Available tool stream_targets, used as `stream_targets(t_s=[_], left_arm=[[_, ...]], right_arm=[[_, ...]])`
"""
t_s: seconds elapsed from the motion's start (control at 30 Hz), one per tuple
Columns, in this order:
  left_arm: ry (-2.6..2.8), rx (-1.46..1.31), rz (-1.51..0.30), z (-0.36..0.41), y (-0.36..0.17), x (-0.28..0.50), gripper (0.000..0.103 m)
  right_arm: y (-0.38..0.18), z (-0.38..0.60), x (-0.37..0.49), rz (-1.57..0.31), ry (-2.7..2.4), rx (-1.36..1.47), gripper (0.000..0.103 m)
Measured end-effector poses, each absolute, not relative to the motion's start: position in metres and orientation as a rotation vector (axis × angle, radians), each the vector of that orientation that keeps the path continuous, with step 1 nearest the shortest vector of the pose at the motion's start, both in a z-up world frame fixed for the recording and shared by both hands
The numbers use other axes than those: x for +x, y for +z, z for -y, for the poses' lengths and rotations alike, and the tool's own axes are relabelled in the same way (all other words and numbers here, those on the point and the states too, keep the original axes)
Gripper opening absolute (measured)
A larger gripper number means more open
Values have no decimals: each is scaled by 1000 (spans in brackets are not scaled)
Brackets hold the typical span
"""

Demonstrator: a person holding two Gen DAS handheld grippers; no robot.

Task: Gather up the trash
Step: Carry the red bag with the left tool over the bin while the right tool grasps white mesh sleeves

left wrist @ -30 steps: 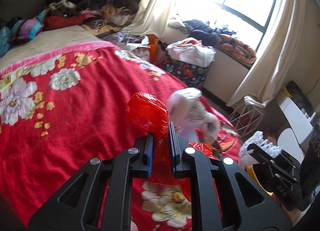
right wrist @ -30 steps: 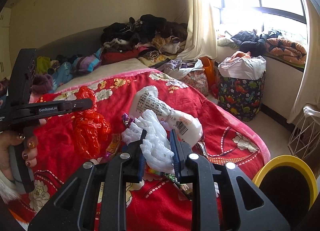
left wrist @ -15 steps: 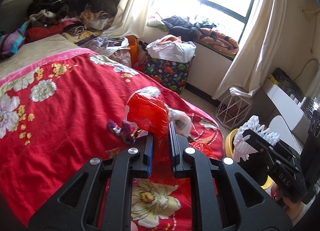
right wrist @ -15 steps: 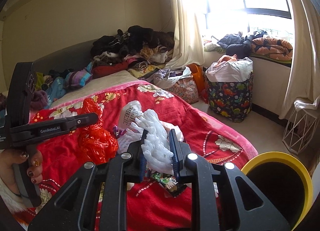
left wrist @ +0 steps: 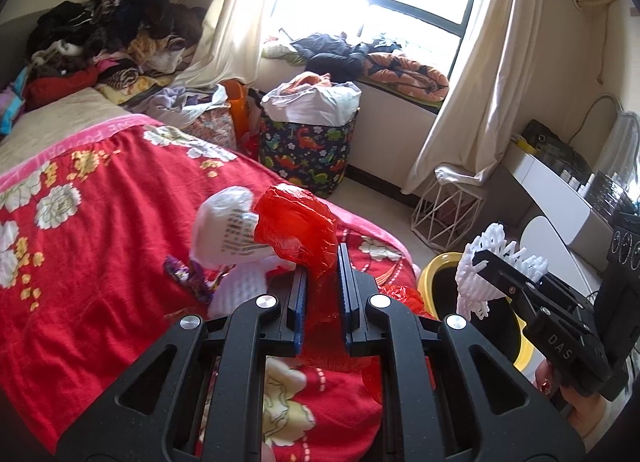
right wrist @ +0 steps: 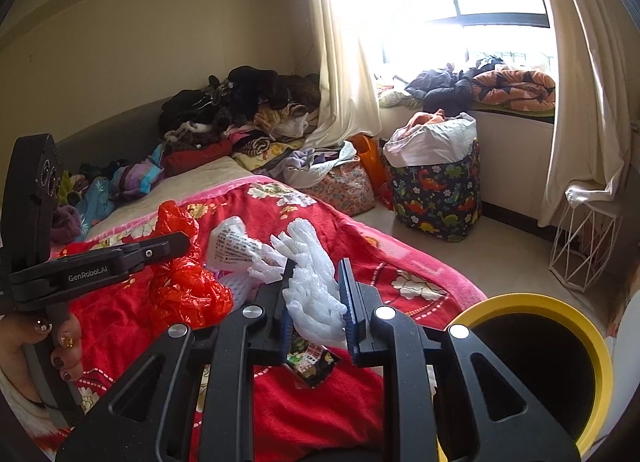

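My left gripper [left wrist: 322,262] is shut on a crumpled red plastic bag [left wrist: 294,228], held above the red flowered blanket [left wrist: 100,230]. The same red plastic bag [right wrist: 180,282] hangs at the left of the right wrist view. White foam netting [right wrist: 314,294] is clamped in my right gripper [right wrist: 314,282], which is shut on it. In the left wrist view that foam netting [left wrist: 494,262] sits just above the yellow-rimmed bin [left wrist: 438,268]. The yellow-rimmed bin [right wrist: 532,346] stands off the bed's corner at lower right. A white printed bag [right wrist: 236,248] and a snack wrapper [right wrist: 312,360] lie on the blanket.
A purple wrapper [left wrist: 186,276] lies on the blanket. A dinosaur-print laundry basket [right wrist: 436,186] and a white wire basket [right wrist: 584,246] stand on the floor by the window. Piled clothes [right wrist: 240,110] cover the bed's far end. A person's hand [right wrist: 52,346] grips the left tool.
Both grippers have swung right and risen a little, carrying the red bag and the foam netting away from the bed's middle toward the yellow-rimmed bin, which now shows larger.
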State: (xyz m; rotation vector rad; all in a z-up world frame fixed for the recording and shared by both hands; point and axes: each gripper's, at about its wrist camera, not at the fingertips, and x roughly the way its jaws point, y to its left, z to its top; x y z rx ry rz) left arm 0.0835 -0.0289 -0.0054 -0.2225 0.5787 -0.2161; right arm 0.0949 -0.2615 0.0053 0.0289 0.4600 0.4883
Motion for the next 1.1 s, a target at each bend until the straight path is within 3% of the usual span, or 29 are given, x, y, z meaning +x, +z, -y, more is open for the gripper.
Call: stream_targets(t_s=[1.1], left_arm=[[-377, -108, -583, 133, -13, 102, 8]], right_arm=[[-17, 371, 94, -486, 258, 287, 20]])
